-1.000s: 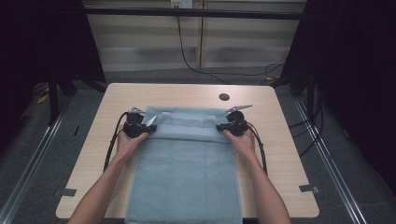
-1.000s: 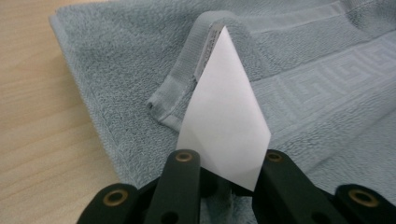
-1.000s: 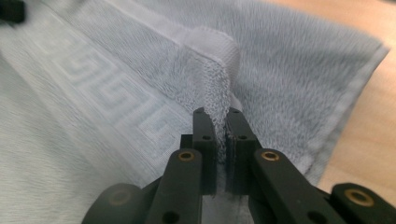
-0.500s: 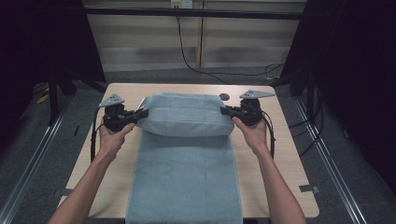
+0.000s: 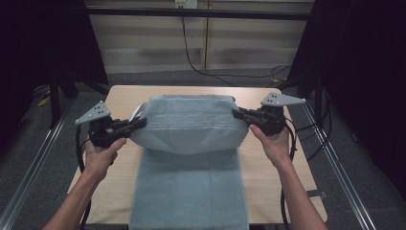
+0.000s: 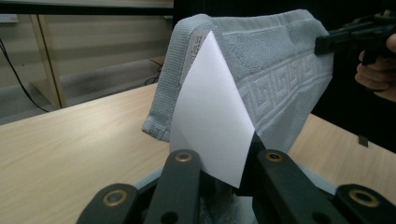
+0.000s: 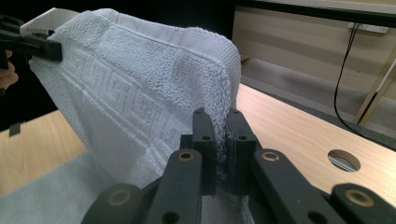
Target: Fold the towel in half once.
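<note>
Hanging in the air over the far half of the surface (image 5: 287,191): a grey towel (image 5: 191,124), far edge lifted and stretched sideways, sagging a little in the middle. Trailing down from there, flat along the surface toward the near edge and spilling just over it. Showing a woven key-pattern band across the raised part in both gripper views.

Sticking up at the left corner: a white tag (image 6: 210,112), folded to a point, with a small printed label on the hem behind it.

Gripping the left corner: left tool (image 5: 136,125), jaws clamped on towel and tag together, held in the left hand (image 5: 100,155). Pinching the right corner: right tool (image 5: 238,114), jaws nearly closed with the towel edge squeezed between them, held in the right hand (image 5: 274,143). Riding level with each other, well apart, both above the surface.

Sitting in the wood near the far right corner: a round hole (image 7: 344,160). Running across the floor beyond the surface: a black cable (image 5: 201,67).
</note>
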Action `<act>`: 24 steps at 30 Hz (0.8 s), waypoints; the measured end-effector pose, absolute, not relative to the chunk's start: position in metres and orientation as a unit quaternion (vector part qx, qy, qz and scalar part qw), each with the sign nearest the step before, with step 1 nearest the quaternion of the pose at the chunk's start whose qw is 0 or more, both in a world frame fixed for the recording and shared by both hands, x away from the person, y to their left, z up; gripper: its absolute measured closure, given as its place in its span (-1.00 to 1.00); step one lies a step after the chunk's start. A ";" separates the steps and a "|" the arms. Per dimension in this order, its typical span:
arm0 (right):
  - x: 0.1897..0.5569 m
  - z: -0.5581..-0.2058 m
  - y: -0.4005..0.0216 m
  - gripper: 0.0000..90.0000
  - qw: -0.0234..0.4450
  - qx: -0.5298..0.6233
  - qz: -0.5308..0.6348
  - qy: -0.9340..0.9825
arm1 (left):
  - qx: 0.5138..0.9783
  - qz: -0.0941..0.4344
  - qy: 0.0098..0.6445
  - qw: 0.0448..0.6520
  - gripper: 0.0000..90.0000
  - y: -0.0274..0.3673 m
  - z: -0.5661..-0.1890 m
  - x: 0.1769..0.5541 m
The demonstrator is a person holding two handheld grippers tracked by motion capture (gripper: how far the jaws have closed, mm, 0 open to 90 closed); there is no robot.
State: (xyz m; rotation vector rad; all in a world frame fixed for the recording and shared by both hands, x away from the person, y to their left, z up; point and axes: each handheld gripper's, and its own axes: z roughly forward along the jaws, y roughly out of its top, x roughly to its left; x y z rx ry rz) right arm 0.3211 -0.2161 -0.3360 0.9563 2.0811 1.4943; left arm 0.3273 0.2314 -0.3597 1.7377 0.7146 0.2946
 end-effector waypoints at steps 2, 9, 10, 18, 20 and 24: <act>0.317 -0.342 -0.218 0.89 0.191 0.344 0.539 0.745 | 0.748 0.119 0.309 0.576 0.84 0.232 -0.369 0.324; 0.293 -0.376 -0.218 0.89 0.154 0.346 0.537 0.754 | 0.758 0.089 0.322 0.561 0.83 0.235 -0.404 0.306; 0.289 -0.379 -0.218 0.89 0.149 0.346 0.538 0.754 | 0.760 0.082 0.323 0.559 0.83 0.235 -0.407 0.301; 0.260 -0.404 -0.216 0.87 0.132 0.338 0.505 0.783 | 0.780 0.072 0.315 0.537 0.73 0.233 -0.436 0.275; 0.253 -0.414 -0.216 0.86 0.123 0.338 0.499 0.788 | 0.788 0.063 0.317 0.524 0.72 0.232 -0.448 0.271; 0.240 -0.440 -0.215 0.83 0.096 0.348 0.487 0.796 | 0.809 0.052 0.313 0.495 0.67 0.231 -0.465 0.261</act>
